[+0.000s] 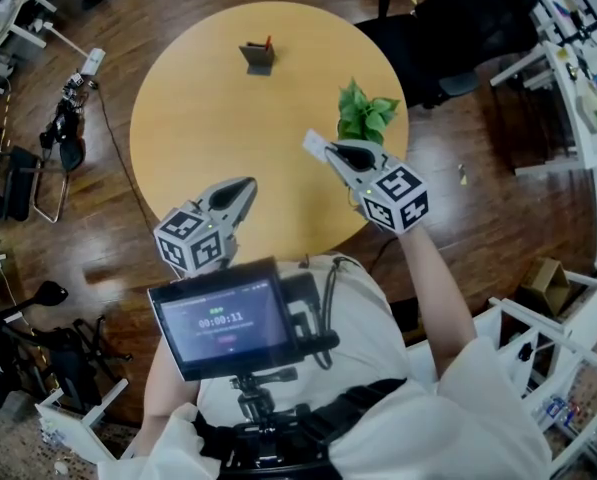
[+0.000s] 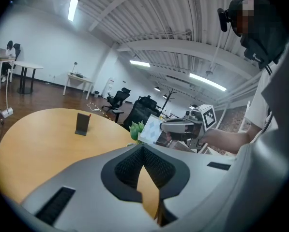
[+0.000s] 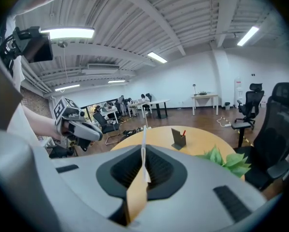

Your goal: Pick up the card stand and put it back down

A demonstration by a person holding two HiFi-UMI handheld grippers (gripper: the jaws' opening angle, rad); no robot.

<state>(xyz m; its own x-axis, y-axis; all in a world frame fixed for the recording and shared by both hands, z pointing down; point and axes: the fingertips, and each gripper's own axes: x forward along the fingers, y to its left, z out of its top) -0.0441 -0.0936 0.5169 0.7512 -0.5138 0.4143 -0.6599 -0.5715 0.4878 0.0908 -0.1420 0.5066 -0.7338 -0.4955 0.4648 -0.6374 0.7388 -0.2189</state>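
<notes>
The dark card stand [image 1: 258, 58] with a red bit on top stands upright at the far side of the round wooden table [image 1: 198, 118]; it also shows in the left gripper view [image 2: 82, 124] and the right gripper view [image 3: 178, 138]. My right gripper [image 1: 330, 151] hangs above the table's near right edge, shut on a white card [image 1: 315, 145]. That card shows edge-on between its jaws [image 3: 143, 144] and as a pale sheet [image 2: 150, 129] from the left. My left gripper [image 1: 246, 183] hovers over the near edge, jaws closed together with nothing in them [image 2: 142, 148].
A small green plant [image 1: 366, 113] sits on the table's right side, just beyond the right gripper. A black office chair [image 1: 448, 28] stands behind the table. Cables and gear [image 1: 68, 118] lie on the floor to the left, white shelving [image 1: 578, 88] to the right.
</notes>
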